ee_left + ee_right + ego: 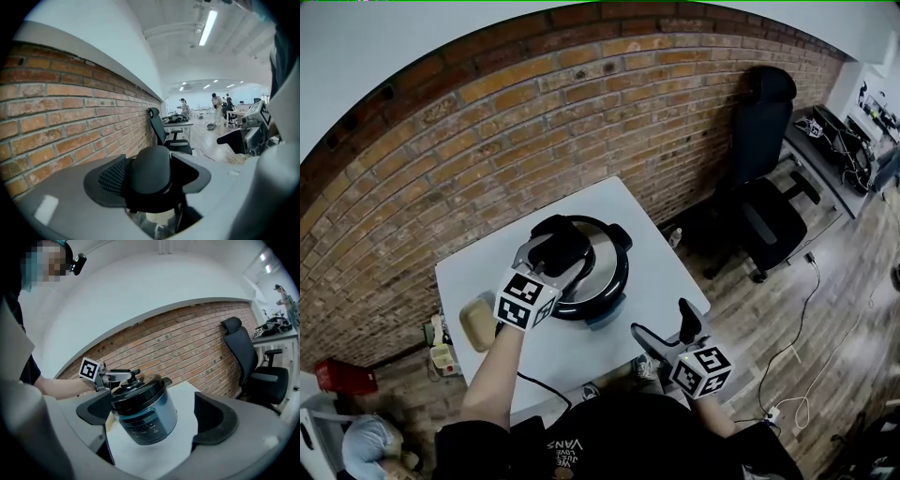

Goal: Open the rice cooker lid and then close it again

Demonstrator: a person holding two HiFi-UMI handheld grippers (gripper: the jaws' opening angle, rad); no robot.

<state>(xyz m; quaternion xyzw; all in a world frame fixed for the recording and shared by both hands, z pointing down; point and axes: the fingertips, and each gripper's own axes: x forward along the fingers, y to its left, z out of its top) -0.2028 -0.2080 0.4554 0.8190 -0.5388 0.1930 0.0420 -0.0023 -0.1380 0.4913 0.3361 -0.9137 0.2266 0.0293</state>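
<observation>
Red brick wall (534,122) ran behind a small white table (656,253), with a black office chair (764,187) off to the right. A rice cooker (600,281) stood near the middle of the table. Its dark round lid (609,246) appeared seated flat on the pot, so the opening looked not yet done. A tan object (476,321), too unclear to name, lay at the table's left edge.

The left gripper (555,255) reached in over the cooker from the person's side. Its own view showed both jaws pressed against the rounded black lid handle (150,173), one on each side, with no gap visible. The handle sat at the top centre of the lid, directly between the jaws. Judging from this, the lid's way off lay straight upward from the pot, and the left gripper was the one placed to raise it.

The right gripper (667,326) hovered at the table's front right edge, well apart from the cooker. Its jaws stood wide apart and held nothing. Its own view looked across bare tabletop at the cooker's front panel (143,427), which lay beyond the jaws, not between them. The right gripper was far from the handle and took no part in the grip.
</observation>
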